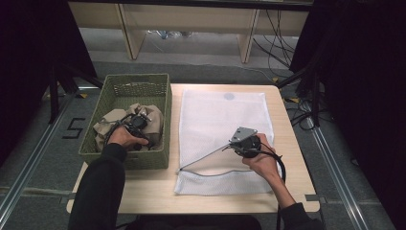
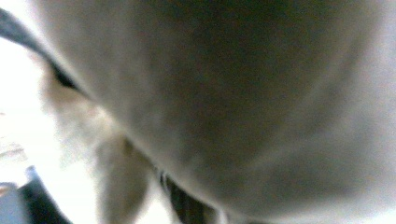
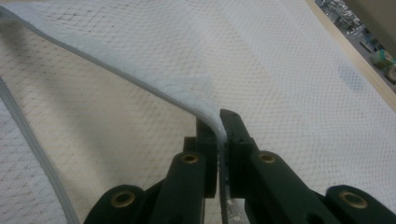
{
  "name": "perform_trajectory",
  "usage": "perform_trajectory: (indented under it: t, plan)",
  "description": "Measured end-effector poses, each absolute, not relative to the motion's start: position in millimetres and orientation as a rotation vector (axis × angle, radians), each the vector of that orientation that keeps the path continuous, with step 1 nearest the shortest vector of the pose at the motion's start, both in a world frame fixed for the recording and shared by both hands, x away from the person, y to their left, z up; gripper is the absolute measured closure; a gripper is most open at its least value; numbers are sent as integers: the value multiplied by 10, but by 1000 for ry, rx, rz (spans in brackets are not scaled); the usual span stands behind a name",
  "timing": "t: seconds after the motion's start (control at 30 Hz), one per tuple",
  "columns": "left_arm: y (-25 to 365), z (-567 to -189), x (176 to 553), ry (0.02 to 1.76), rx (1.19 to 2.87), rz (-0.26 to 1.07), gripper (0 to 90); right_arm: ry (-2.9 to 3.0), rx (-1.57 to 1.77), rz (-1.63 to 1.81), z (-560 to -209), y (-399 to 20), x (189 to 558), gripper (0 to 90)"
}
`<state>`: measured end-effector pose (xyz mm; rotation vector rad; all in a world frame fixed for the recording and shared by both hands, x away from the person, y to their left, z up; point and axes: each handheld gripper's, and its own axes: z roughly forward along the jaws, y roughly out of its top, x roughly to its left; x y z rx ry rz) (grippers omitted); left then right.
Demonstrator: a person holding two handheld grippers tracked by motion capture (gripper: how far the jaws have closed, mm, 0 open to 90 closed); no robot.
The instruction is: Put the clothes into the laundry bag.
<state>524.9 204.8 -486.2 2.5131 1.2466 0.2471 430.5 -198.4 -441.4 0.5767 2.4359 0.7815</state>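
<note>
White mesh laundry bag (image 1: 222, 124) lies flat on the wooden table (image 1: 153, 191), covering most of its right half. Its grey-edged opening runs diagonally across the near part; the upper layer's edge is lifted off the lower one, so the mouth gapes toward the left. In the right gripper view the 2 black jaws are clamped tight on that raised edge (image 3: 205, 109), mesh pinched between the pads, w/ the lower layer and its grey hem (image 3: 35, 154) lying flat beneath.

Right gripper (image 1: 234, 146) sits over the bag's near-right area, held by the person's right hand (image 1: 262, 160), grey 3-cornered plate on top, cable trailing back along the forearm.

Left of the bag, touching the table's left edge area, stands a green woven basket (image 1: 136, 88). Inside lies a crumpled beige cloth (image 1: 107, 122). Left gripper (image 1: 139, 122) is down in the basket on top of that cloth, left hand (image 1: 125, 139) behind it. Left gripper view is a blurred close-up of beige fabric (image 2: 233, 102) right against the lens; jaws stand wide, and can't tell if the cloth is gripped.
</note>
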Motion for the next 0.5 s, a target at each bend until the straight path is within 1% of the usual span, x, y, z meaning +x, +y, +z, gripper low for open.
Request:
perform_trajectory:
  t: [0.07,0.1,0.2,0.27,0.33,0.37,0.4,0.5]
  plan:
    - [2098,-4836,5255,1274,2469,292,256,2432,604,786,-4412,-1982,4292,876]
    - [2117,-4825,5248,1276,2467,294,324,2430,607,788,-4409,-1981,4294,876]
    - [2145,-4806,5244,1287,2439,301,453,2437,595,786,-4404,-1981,4292,876]
    - [2157,-4795,5247,1305,2428,307,506,2436,597,790,-4404,-1980,4296,876]
    - [2144,-4779,5241,1310,2429,331,533,2430,540,785,-4396,-1986,4322,877]
    - [2124,-4786,5237,1307,2413,345,545,2437,584,790,-4400,-1983,4305,877]
    - [2125,-4772,5235,1292,2433,363,557,2427,591,789,-4403,-1983,4297,877]
    - [2129,-4734,5223,1281,2433,392,598,2437,553,792,-4401,-1996,4330,877]
